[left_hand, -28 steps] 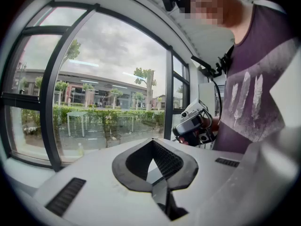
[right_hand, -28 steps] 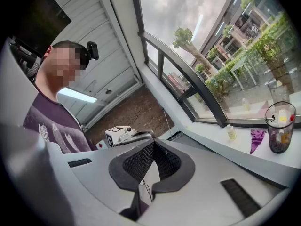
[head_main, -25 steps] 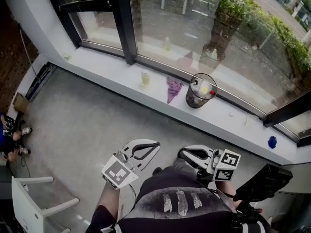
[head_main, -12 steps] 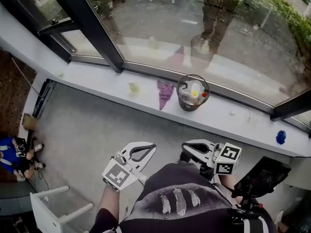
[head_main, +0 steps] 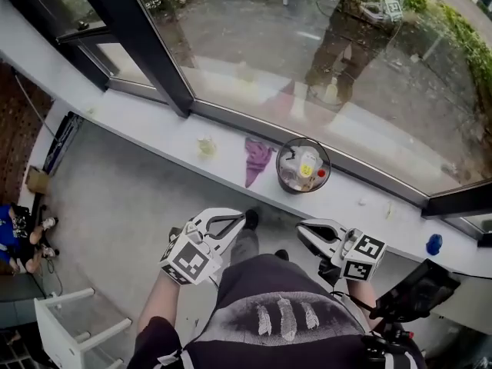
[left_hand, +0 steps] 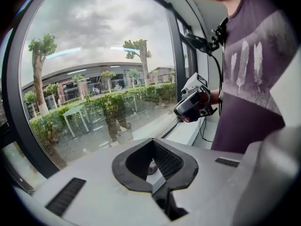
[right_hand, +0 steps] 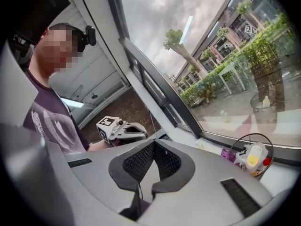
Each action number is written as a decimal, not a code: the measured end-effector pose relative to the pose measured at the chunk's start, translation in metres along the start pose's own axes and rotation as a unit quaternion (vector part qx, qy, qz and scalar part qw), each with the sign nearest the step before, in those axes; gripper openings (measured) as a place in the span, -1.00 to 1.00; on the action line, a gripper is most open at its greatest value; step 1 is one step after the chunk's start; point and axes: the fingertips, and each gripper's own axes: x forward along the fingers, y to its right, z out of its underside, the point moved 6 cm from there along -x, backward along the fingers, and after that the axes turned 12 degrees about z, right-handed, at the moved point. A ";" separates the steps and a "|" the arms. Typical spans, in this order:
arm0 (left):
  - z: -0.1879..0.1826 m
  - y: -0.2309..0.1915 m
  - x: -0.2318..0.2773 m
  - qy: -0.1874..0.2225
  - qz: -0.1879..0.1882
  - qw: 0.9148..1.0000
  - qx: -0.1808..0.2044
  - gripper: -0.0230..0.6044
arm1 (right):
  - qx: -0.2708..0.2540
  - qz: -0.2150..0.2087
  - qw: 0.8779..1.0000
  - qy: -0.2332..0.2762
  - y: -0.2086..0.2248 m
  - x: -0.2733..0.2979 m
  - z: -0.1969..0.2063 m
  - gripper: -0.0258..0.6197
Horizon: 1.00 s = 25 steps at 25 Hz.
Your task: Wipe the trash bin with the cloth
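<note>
You are standing facing a long white window sill (head_main: 146, 125) under a large curved window, and looking steeply down over your own chest. You are holding the left gripper (head_main: 240, 221) and the right gripper (head_main: 302, 234) out in front of your body, near each other. Both are pointing toward the sill, and both are well short of it.

Both grippers are clenched with nothing in them. In each gripper view the dark ribbed pads are meeting at the tips with only air between them.

The trash bin (head_main: 279, 167), a small round see-through bin with a dark rim, is sitting upright on the sill ahead of the right gripper. It is holding some rubbish, including something pale with a yellow label and something red. The cloth (head_main: 257, 158), purple and crumpled, is lying on the sill just beside the bin on its left, with one end drooping over the front edge. A small yellowish scrap (head_main: 205, 146) is lying farther left on the sill.

Judging from this, you are in the approach step: no wiping is happening yet, and the cloth is lying untouched. The next move probably calls for opening the jaws of one gripper, reaching to the sill and pinching the cloth where it is bunching up. The other gripper is probably going to be needed to steady the light bin so it does not slide or tip.
</note>
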 end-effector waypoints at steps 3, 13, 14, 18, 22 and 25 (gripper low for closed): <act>0.020 -0.043 0.010 -0.009 0.009 1.000 0.011 -0.97 | -0.001 0.029 0.999 -0.013 0.010 0.023 -0.005 -0.92; 0.102 -0.182 0.075 -0.119 0.122 0.983 0.070 -0.97 | 0.026 0.137 0.989 -0.055 0.045 0.088 -0.026 -0.92; 0.112 -0.187 0.086 -0.134 0.143 0.978 0.066 -0.91 | 0.037 0.144 0.987 -0.057 0.048 0.089 -0.025 -0.92; 0.161 -0.199 0.129 -0.223 0.189 0.954 0.063 0.23 | 0.069 0.169 0.980 -0.076 0.068 0.084 -0.012 -0.92; 0.205 -0.214 0.177 -0.291 0.199 0.931 0.091 0.39 | 0.064 0.184 0.974 -0.120 0.103 0.081 0.009 -0.92; 0.237 -0.225 0.216 -0.331 0.206 0.914 0.116 0.39 | 0.034 0.213 0.963 -0.159 0.143 0.074 0.027 -0.92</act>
